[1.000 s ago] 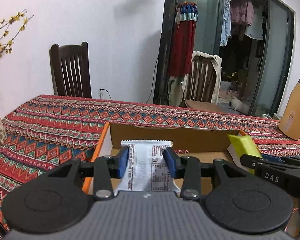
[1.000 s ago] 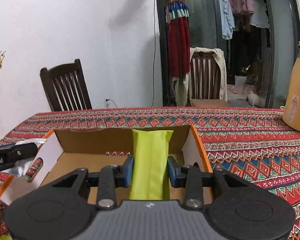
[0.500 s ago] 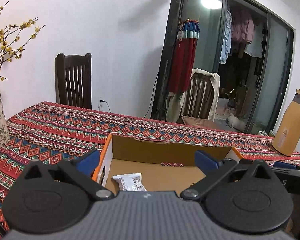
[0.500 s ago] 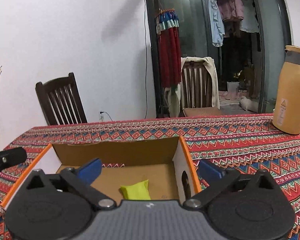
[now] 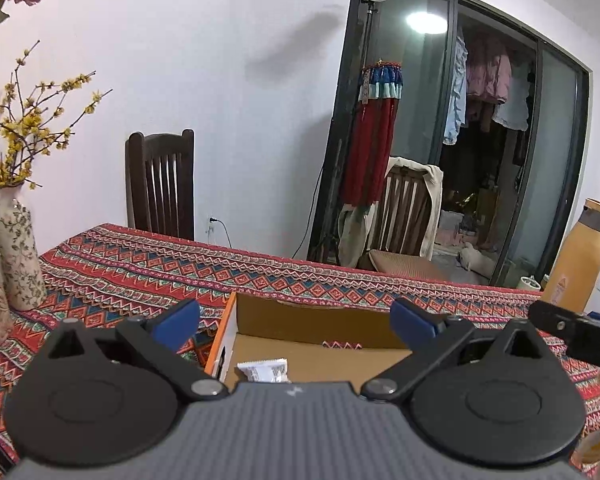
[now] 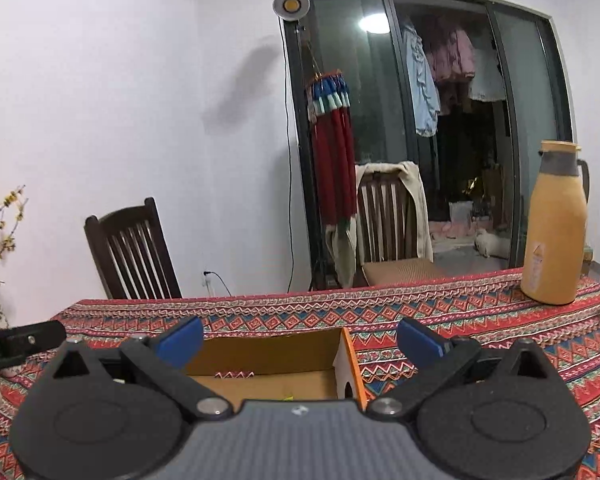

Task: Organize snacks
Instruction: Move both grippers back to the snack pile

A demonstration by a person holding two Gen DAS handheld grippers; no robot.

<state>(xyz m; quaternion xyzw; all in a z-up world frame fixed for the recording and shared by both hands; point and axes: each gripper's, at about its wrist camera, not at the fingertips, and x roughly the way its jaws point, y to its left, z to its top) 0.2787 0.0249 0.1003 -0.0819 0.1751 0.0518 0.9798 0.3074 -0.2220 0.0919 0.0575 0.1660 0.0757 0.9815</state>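
we are hovering both tools over the cardboard box at bottom centre, left gripper spread wide and empty, right gripper just as wide with nothing in it. the white snack packet is lying on the box floor, low in the left view; a sliver of the yellow-green packet is peeking over our right tool's body. we are judging the risk now: sweeping sideways for more snacks, an outstretched finger could be clipping the orange-edged wall and dragging the light box across the patterned tablecloth.
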